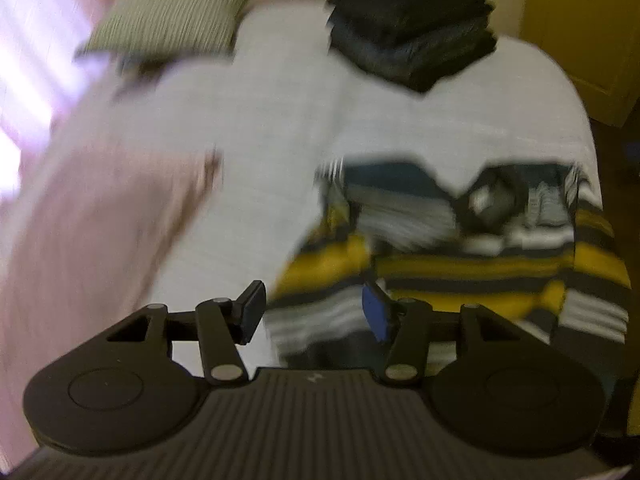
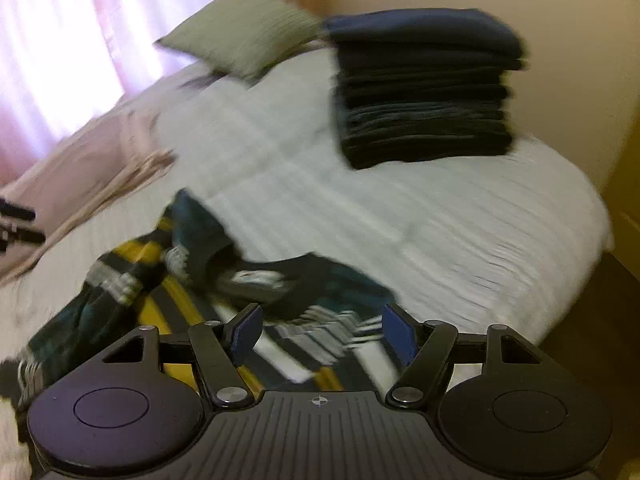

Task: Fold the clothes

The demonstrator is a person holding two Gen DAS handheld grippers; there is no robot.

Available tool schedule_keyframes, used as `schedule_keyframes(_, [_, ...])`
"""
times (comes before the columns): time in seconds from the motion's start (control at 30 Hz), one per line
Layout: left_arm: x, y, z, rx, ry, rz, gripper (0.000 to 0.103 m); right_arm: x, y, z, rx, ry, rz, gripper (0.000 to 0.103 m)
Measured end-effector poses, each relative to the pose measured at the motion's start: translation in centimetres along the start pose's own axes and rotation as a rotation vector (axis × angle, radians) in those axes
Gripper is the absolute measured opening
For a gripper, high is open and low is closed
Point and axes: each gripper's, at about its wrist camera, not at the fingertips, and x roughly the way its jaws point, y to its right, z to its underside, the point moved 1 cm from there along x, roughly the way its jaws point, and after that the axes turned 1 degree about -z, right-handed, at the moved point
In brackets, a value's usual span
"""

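A striped garment (image 1: 452,264) in yellow, white, teal and dark bands lies loosely spread on the white bed (image 1: 256,152). In the left wrist view my left gripper (image 1: 316,310) hangs open over the garment's left edge, nothing between its fingers. The right wrist view shows the same striped garment (image 2: 224,292) rumpled, with one sleeve thrown over. My right gripper (image 2: 322,334) is open just above its near part, holding nothing. The left gripper's fingertips (image 2: 16,224) poke in at the left edge. Both views are motion-blurred.
A tall stack of folded dark clothes (image 2: 424,88) stands at the far side of the bed (image 2: 460,216). A green ribbed pillow (image 2: 248,28) lies at the head, a pink blanket (image 2: 80,160) along the left. A bright curtained window (image 2: 60,48) lights the left.
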Motion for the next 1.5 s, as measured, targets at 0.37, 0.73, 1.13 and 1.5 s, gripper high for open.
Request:
schedule_keyframes(0.37, [2.8,1.7,14.4,-0.122,-0.158,0.173,0.034,5.9,-10.0,1.6,-0.125,-0.132,-0.078,0.069])
schedule_keyframes(0.73, [-3.5,-12.0,11.7,-0.14,0.043,-0.066,0.002,4.5,-15.2,0.0,-0.164,-0.117,-0.005,0.069])
schedule_keyframes(1.13, [-3.3,-14.4,4.6,-0.196,0.092,-0.294,0.039,6.8,-8.1,-3.5,-0.191,-0.14,0.047,0.07])
schedule_keyframes(1.5, [10.6,3.7,-7.4,0.127,0.03,-0.016,0.055,20.1,6.4,-6.9,-0.267,-0.389,-0.105,0.07])
